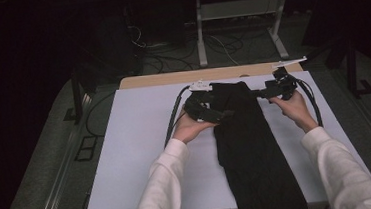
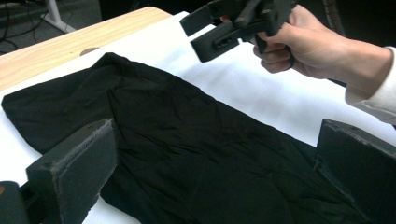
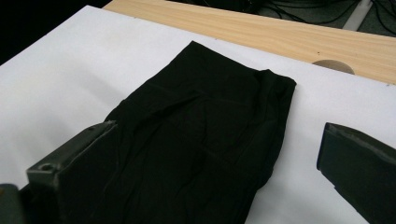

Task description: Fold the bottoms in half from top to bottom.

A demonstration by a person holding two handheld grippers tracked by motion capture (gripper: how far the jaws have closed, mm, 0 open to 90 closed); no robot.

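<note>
Garment: we see a black cloth (image 1: 249, 144), folded long, lying on the white-covered desk (image 1: 132, 154) from its far edge to the near edge.
Left tool (image 1: 208, 111): our view along it shows its jaws spread wide, hovering at the cloth's left edge, gripping nothing.
Right tool (image 1: 268, 92): its jaws also stand apart, just beside the cloth's far right corner.
Hands: we hold each tool near the far end.
</note>
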